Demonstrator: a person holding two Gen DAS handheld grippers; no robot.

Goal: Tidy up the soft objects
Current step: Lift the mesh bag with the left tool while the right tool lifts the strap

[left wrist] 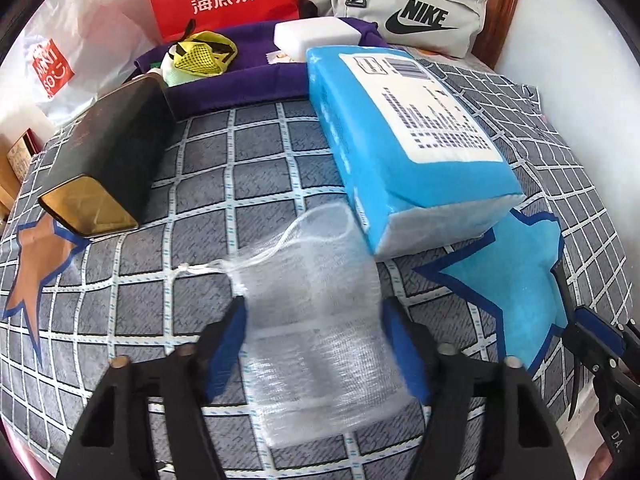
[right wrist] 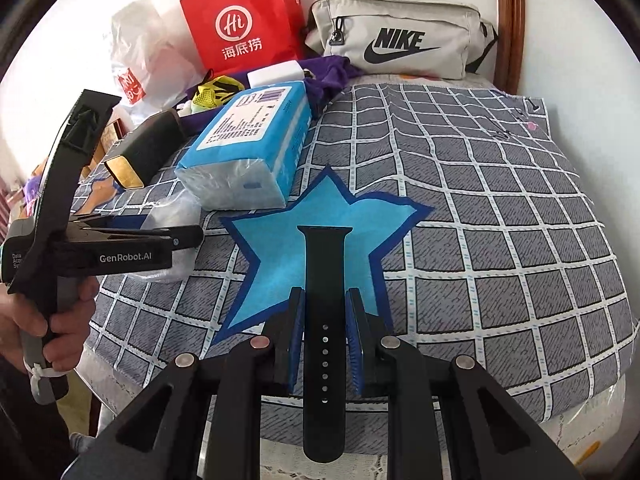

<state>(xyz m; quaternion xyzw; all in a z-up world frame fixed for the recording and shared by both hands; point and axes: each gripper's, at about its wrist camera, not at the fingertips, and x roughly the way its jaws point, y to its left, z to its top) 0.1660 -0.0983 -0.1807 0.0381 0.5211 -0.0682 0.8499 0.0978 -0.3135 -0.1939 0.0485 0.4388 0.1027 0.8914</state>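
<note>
Left gripper (left wrist: pixel 314 330): fingers spread wide either side of a white mesh drawstring pouch (left wrist: pixel 316 320); contact unclear. Pouch lies on the checked bedspread (left wrist: pixel 248 152), just beside the blue tissue pack (left wrist: pixel 400 136). Right gripper (right wrist: pixel 325 322): fingers bracket a black watch strap (right wrist: pixel 324 320) lying over the blue star patch (right wrist: pixel 276 248); cannot tell whether pinched.

The mesh pouch (left wrist: pixel 316 320) lies on the bedspread (left wrist: pixel 200 152) between the left gripper (left wrist: pixel 314 344) fingers. Ahead and to its right lies the tissue pack (left wrist: pixel 408 136), ahead and to its left the box (left wrist: pixel 104 156). Behind both, a cloth (left wrist: pixel 240 76) carries a mesh item (left wrist: pixel 198 58) and a sponge block (left wrist: pixel 316 36). The watch strap (right wrist: pixel 325 320) lies between the right gripper (right wrist: pixel 325 344) fingers, its far end on the star patch (right wrist: pixel 320 224); the waist bag (right wrist: pixel 400 36) and paper bag (right wrist: pixel 244 20) stand far ahead
</note>
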